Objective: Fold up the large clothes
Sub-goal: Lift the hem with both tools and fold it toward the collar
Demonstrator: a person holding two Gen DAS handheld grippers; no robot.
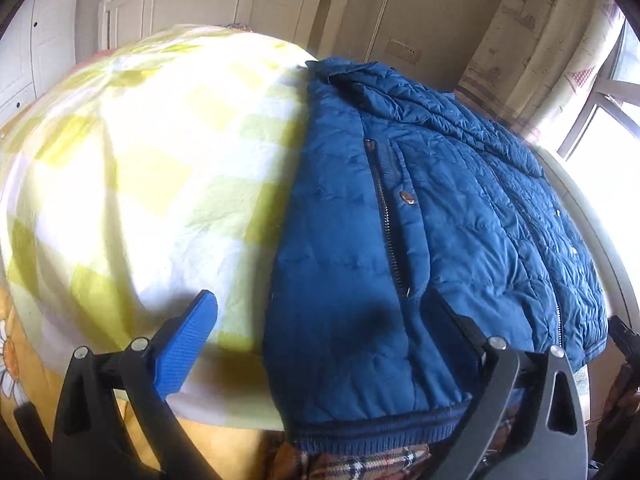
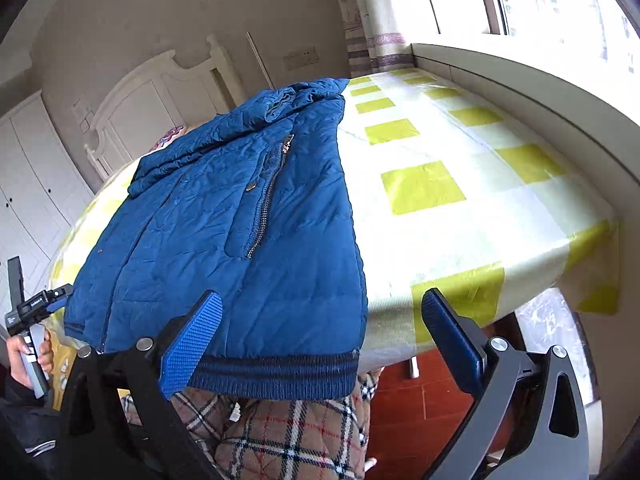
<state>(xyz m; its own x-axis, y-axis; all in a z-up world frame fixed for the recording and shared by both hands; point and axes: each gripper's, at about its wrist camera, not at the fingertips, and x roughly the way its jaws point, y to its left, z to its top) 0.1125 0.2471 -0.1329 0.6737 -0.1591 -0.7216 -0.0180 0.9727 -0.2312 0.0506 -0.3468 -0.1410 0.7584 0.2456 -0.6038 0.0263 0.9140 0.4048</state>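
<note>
free: checked tablecloth (image 2: 460,184) right of jacket (image 2: 224,240) | blocked: window ledge (image 2: 520,80) along far edge

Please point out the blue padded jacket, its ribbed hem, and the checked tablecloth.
blue padded jacket (image 2: 192,232): right wrist view, quilted front panel.
ribbed hem (image 2: 276,376): right wrist view, striped band.
checked tablecloth (image 2: 424,188): right wrist view, green square.

A blue puffy jacket (image 1: 420,240) lies flat on a bed with a yellow and white checked sheet (image 1: 160,160). Its zipper (image 1: 386,216) runs down the front. The dark knit hem (image 1: 380,432) hangs over the bed's edge. The left gripper (image 1: 320,320) is wide open, one blue finger (image 1: 184,344) over the sheet.
</note>
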